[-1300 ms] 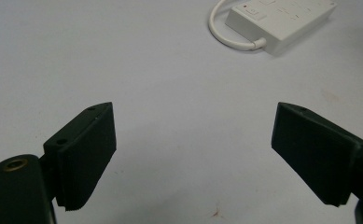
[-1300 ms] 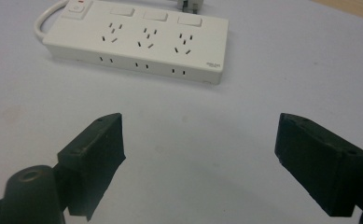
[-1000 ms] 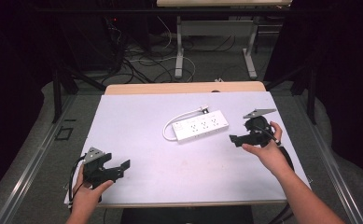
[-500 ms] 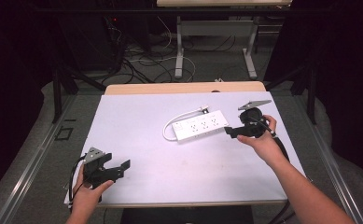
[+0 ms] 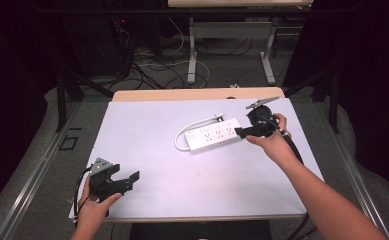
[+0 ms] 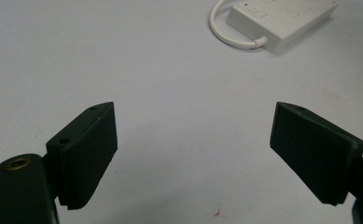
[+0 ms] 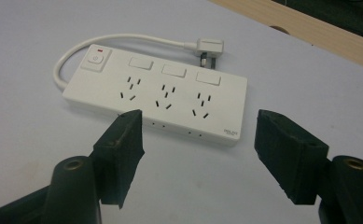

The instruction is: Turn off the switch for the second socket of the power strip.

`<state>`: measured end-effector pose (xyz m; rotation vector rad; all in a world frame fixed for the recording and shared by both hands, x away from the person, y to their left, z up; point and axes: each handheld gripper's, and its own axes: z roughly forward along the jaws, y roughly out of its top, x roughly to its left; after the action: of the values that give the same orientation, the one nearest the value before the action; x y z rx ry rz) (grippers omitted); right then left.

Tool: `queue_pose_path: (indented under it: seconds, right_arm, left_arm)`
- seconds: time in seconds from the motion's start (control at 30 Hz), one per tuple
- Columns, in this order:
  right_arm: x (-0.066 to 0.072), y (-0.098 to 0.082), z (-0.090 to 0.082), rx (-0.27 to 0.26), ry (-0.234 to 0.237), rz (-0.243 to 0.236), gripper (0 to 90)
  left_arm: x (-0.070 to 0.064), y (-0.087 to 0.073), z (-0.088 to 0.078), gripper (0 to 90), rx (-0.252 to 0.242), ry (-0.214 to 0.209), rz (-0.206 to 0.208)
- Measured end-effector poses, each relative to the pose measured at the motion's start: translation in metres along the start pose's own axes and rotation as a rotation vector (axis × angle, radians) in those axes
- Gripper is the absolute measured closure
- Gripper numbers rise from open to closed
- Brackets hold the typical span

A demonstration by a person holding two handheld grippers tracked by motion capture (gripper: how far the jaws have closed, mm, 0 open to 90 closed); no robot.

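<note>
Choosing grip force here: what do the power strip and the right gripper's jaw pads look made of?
Power strip: likely hard plastic, smooth white moulded casing with slight sheen. Right gripper pads: probably rubber or soft plastic, matte black, with a finely toothed edge.

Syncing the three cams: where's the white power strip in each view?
High view: power strip right of table centre, by the right tongs.
Left gripper view: strip's switch end at the top right edge, cropped.
Right gripper view: strip centre frame, beyond open jaws.
Shared landmark: its looped white cord.
</note>
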<state>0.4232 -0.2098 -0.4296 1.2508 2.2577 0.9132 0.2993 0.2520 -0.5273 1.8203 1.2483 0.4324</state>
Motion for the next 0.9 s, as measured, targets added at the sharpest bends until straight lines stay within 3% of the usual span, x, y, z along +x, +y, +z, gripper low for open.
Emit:
queue_pose_path:
  seconds: [0.5,0.9]
  right_arm:
    - [0.005,0.027,0.015,0.009,-0.013,-0.033,32.1]
    - [0.010,0.046,0.032,0.018,0.002,0.007,36.3]
  left_arm:
    - [0.001,0.000,0.000,15.1,0.000,-0.001,0.001]
    - [0.002,0.000,0.000,15.2,0.005,0.000,-0.001]
